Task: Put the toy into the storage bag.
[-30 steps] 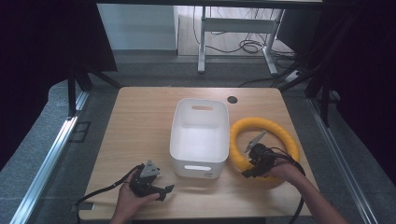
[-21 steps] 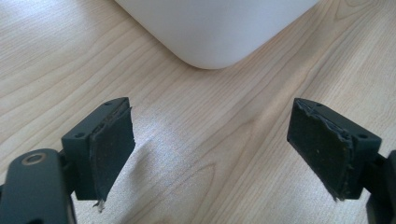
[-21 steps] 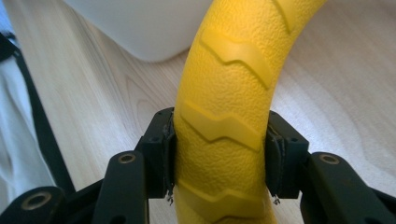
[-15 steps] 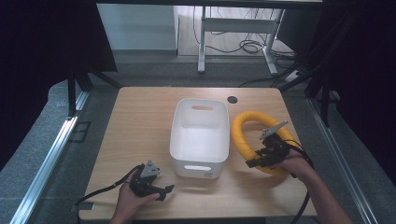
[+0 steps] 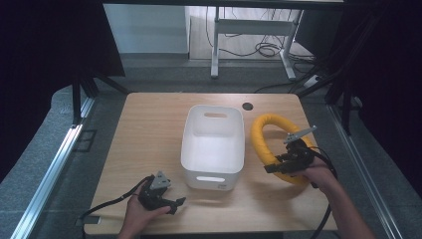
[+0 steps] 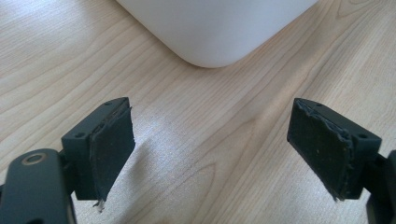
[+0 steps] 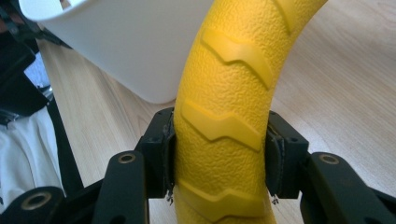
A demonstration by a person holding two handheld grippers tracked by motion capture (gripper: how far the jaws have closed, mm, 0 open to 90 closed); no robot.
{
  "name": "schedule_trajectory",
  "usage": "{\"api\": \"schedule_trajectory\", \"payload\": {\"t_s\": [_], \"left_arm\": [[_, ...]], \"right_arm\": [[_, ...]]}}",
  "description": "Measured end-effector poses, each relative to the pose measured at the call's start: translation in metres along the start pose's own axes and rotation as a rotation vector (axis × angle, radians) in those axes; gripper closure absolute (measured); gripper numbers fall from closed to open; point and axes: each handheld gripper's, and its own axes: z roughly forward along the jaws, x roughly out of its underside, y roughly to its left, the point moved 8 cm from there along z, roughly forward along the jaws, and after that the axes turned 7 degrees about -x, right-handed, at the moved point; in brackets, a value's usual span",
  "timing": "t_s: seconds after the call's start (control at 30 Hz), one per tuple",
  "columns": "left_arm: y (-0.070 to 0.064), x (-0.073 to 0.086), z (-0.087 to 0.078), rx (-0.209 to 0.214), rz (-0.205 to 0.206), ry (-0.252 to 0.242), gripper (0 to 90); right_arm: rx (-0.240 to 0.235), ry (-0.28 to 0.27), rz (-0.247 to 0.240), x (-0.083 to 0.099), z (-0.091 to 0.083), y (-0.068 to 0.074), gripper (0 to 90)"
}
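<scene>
A yellow tyre-like ring (image 5: 263,137) with raised tread marks stands tilted on its edge at the right of the table, beside a white bin (image 5: 213,144). My right gripper (image 5: 272,167) is shut on the ring's near part; in the right gripper view both pads press the ring (image 7: 224,107) from either side. My left gripper (image 5: 176,203) rests low at the table's front left, open, with bare wood between its pads (image 6: 112,144). The bin's rounded corner (image 6: 215,28) lies just ahead of it.
The white bin is empty and has handle slots at both ends. A small dark hole (image 5: 247,106) sits in the wooden tabletop (image 5: 144,134) behind the bin. Cables trail from both grippers over the front edge. Metal rails run along the floor at left.
The right gripper has closed on the ring and tipped it up off the table, shifting slightly right. The left gripper has stayed in place.
</scene>
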Motion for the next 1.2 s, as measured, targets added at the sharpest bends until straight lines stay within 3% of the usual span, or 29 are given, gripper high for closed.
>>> {"api": "schedule_trajectory", "payload": {"t_s": [0.33,1.03,1.2], "left_arm": [[0.0,0.001,0.002,-0.001,0.003,0.005,15.0],[0.0,0.0,0.002,0.001,0.0,0.002,15.0],[-0.001,0.0,0.002,0.003,-0.003,0.001,15.0]], "right_arm": [[-0.001,-0.088,0.014,-0.005,-0.011,-0.002,51.3],[0.03,-0.201,0.029,-0.013,-0.032,-0.005,51.3],[0.024,-0.262,0.007,-0.02,-0.042,0.004,51.2]]}}
